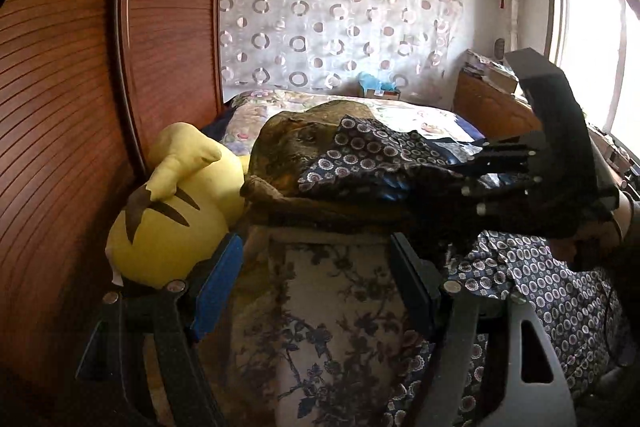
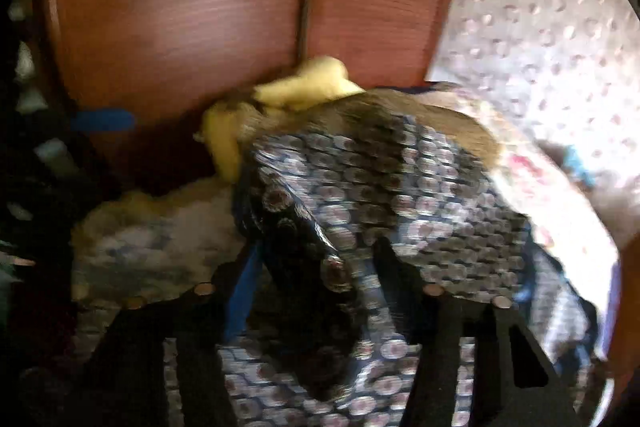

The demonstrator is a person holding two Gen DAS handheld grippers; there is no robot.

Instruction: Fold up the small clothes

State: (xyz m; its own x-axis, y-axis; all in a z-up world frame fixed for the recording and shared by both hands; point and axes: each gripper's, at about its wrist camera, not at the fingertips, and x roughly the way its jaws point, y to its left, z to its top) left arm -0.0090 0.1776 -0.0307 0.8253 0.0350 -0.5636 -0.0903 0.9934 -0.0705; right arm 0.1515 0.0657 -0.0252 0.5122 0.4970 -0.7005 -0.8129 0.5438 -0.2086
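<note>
A dark navy garment (image 1: 360, 147) printed with small rings lies over a brown cushion (image 1: 288, 143); more of the garment hangs at lower right. My right gripper (image 1: 404, 187) reaches in from the right and is shut on a bunched fold of it. The right wrist view is blurred: the garment (image 2: 400, 179) fills the middle and a dark fold sits pinched between the jaws of the right gripper (image 2: 316, 283). My left gripper (image 1: 316, 283) stands open over a floral pillow (image 1: 320, 327), left of the garment, with no cloth between its fingers.
A yellow plush toy (image 1: 176, 223) leans against the wooden wardrobe doors (image 1: 80, 107) at left, touching the left gripper's blue pad (image 1: 218, 291). Behind lie a bed with floral bedding (image 1: 400, 115), a ring-patterned curtain (image 1: 340, 7), a wooden cabinet (image 1: 488, 107) and a bright window (image 1: 592, 47).
</note>
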